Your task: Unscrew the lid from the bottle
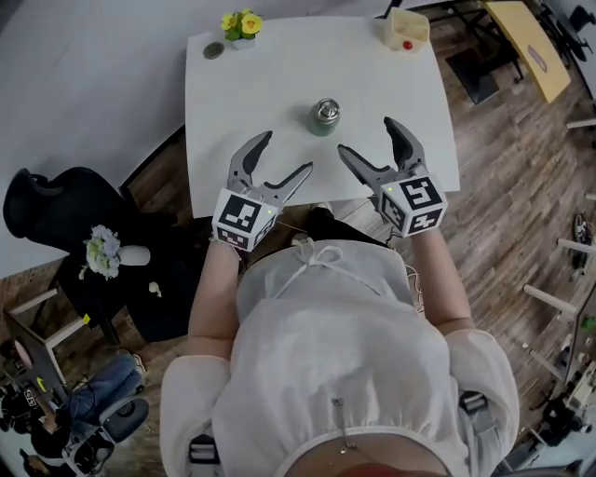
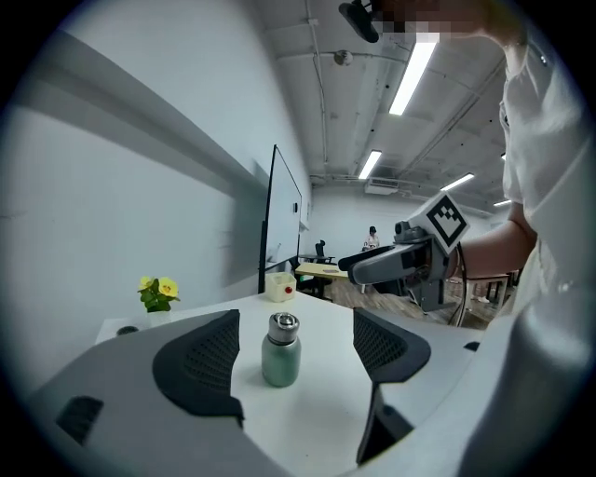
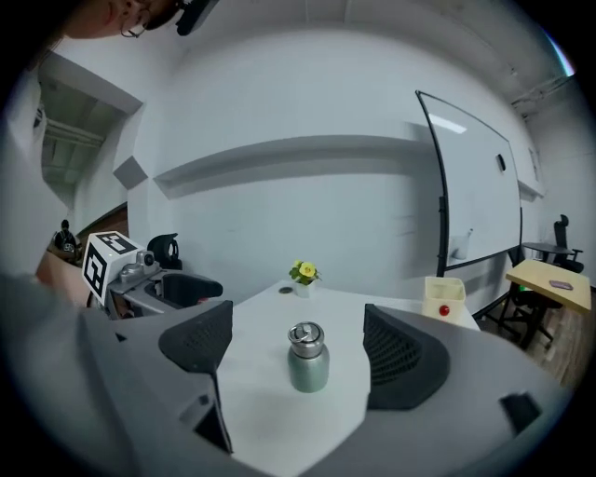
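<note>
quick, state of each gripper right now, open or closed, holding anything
Left gripper: open, holding nothing; the bottle stands ahead, untouched.
Right gripper: open, holding nothing.

Left gripper [image 1: 287,152], right gripper [image 1: 366,135] side by side, angled inward; both jaws wide apart, empty.

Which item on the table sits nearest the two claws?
The green bottle with a silver lid, standing in the middle; the yellow flowers and cream box sit at far corners.
</note>
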Demonstrator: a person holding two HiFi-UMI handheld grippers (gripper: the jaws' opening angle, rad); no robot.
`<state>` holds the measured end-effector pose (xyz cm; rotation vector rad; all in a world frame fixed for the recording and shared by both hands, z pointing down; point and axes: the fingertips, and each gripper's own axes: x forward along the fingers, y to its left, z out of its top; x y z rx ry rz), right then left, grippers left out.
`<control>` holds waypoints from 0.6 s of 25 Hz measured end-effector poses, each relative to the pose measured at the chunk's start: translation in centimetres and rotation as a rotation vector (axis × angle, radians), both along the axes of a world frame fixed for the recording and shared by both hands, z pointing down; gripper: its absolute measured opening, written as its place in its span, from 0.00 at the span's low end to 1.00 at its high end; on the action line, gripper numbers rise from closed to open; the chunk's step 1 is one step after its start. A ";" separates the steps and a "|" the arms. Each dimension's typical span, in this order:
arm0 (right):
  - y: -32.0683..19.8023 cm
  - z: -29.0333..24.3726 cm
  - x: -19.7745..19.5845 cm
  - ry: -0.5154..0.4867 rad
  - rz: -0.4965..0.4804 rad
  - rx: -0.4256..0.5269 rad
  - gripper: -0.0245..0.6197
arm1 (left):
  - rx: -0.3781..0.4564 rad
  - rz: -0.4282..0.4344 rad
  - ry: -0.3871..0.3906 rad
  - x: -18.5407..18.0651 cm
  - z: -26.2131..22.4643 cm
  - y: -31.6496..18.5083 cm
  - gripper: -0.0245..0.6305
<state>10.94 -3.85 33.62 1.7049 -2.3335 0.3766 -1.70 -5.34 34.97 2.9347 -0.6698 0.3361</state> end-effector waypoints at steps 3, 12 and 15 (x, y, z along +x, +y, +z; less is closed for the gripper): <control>-2.5 2.3 0.4 0.025 -0.093 -0.065 0.70 | -0.001 0.058 -0.046 2.2 2.5 -1.3 0.62; -6.9 9.7 -1.0 0.223 -0.469 -0.259 0.59 | -0.073 0.102 -0.128 6.9 11.0 -5.5 0.62; -8.4 10.8 -1.5 0.214 -0.551 -0.273 0.57 | -0.094 0.120 -0.132 7.9 12.8 -6.7 0.62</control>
